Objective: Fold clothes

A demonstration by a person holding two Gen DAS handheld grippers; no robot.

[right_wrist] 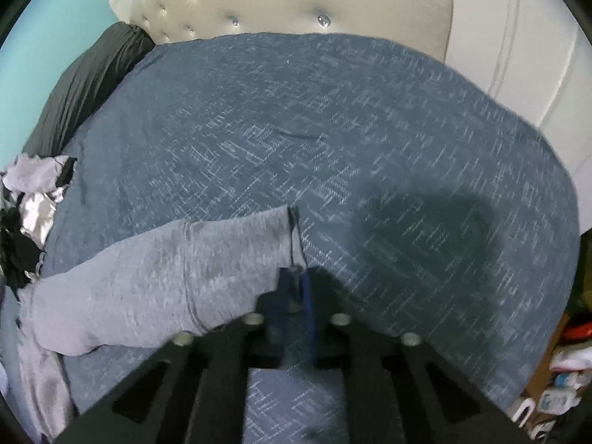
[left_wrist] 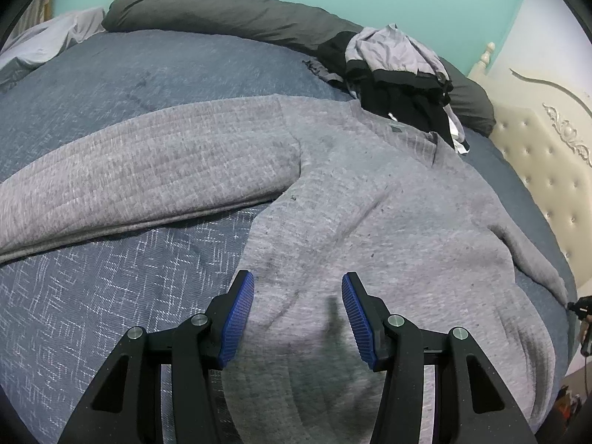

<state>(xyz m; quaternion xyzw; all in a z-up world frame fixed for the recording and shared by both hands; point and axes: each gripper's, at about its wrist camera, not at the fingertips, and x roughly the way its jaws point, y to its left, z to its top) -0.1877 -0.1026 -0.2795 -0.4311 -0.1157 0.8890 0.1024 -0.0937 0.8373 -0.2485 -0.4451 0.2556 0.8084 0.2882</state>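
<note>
Grey sweater (left_wrist: 370, 203) lies spread flat on the bed (left_wrist: 92, 277), body across the blue cover, neck toward the clothes pile (left_wrist: 399, 74) near the headboard (left_wrist: 536, 155). One sleeve (left_wrist: 148, 177) is stretched out to the left in the left wrist view; the other sleeve (right_wrist: 155, 281) runs toward the right hand-held gripper (right_wrist: 298, 281).

Left hand-held gripper (left_wrist: 298, 310): pads apart, hovering over the lower body of the sweater, nothing between them.

Right hand-held gripper: pads together at the sleeve cuff (right_wrist: 294, 236). Looks clamped on the cuff edge, but the frame is blurred, so how much fabric it has is unclear.

Handling, my read: soft knit, light, limp, no stiffness. It'll drape and sag from any single pinch point and drag on the textured cover rather than slide. Not fragile or slippery. Best holds are the doubled, seamed edges: cuff, hem, shoulder seam, collar. A pinch mid-panel would just bunch one layer. Cuff is the right place for a sleeve fold-in; left could pin or take the hem.
</note>
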